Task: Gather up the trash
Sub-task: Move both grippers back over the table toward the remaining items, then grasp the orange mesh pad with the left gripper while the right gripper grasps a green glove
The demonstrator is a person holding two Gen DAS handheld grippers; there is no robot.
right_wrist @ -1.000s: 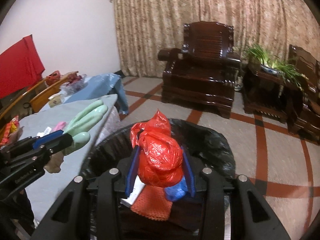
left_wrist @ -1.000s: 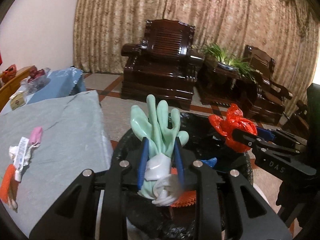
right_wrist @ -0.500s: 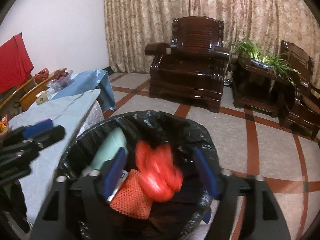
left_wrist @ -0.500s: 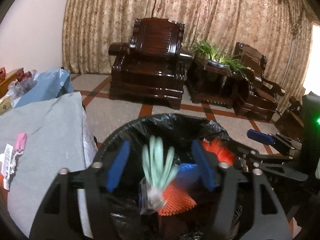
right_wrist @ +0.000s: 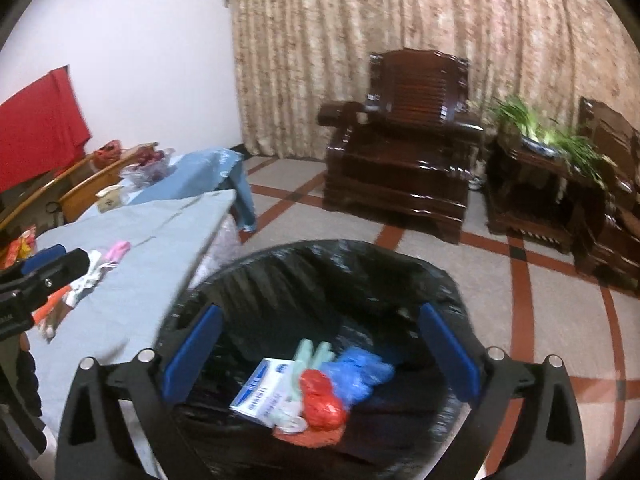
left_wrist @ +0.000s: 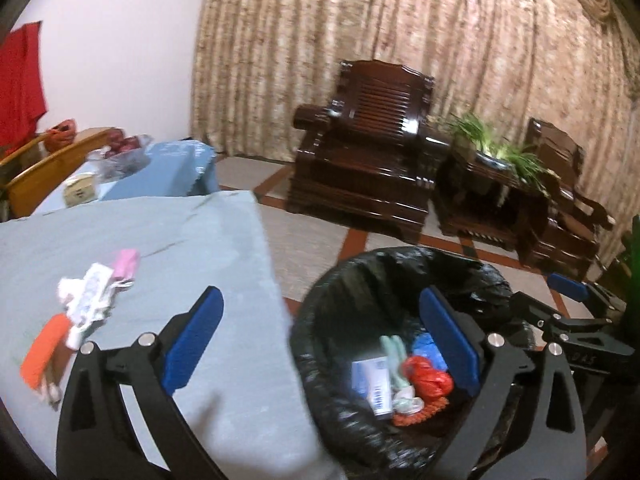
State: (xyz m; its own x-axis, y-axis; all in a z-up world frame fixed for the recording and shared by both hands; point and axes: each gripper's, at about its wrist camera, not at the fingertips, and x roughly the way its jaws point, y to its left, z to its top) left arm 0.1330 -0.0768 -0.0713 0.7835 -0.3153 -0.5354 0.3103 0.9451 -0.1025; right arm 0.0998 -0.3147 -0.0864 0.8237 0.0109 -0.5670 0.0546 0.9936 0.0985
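The black-lined bin (left_wrist: 400, 264) (right_wrist: 320, 256) stands beside the grey-clothed table (left_wrist: 160, 240). In it lie a green glove (left_wrist: 394, 350) (right_wrist: 310, 354), a red bag (left_wrist: 426, 378) (right_wrist: 320, 398), a white and blue box (right_wrist: 260, 390) and blue plastic (right_wrist: 356, 372). My left gripper (left_wrist: 320, 312) straddles the table edge and the bin rim, jaws opening, nothing between them. My right gripper (right_wrist: 320, 320) hangs over the bin, jaws opening and empty. On the table lie a pink scrap (left_wrist: 126, 262), a white wrapper (left_wrist: 90, 292) and an orange piece (left_wrist: 44, 348).
A dark wooden armchair (left_wrist: 360, 152) and a side table with a plant (left_wrist: 496, 152) stand across the tiled floor, before a curtain. Behind the grey table is a blue-clothed table (left_wrist: 160, 168) with bags and a small box, and wooden chairs (left_wrist: 48, 160).
Both grippers opened: the green glove dropped from the left one and the red bag from the right one into the bin. The left gripper swung left toward the table.
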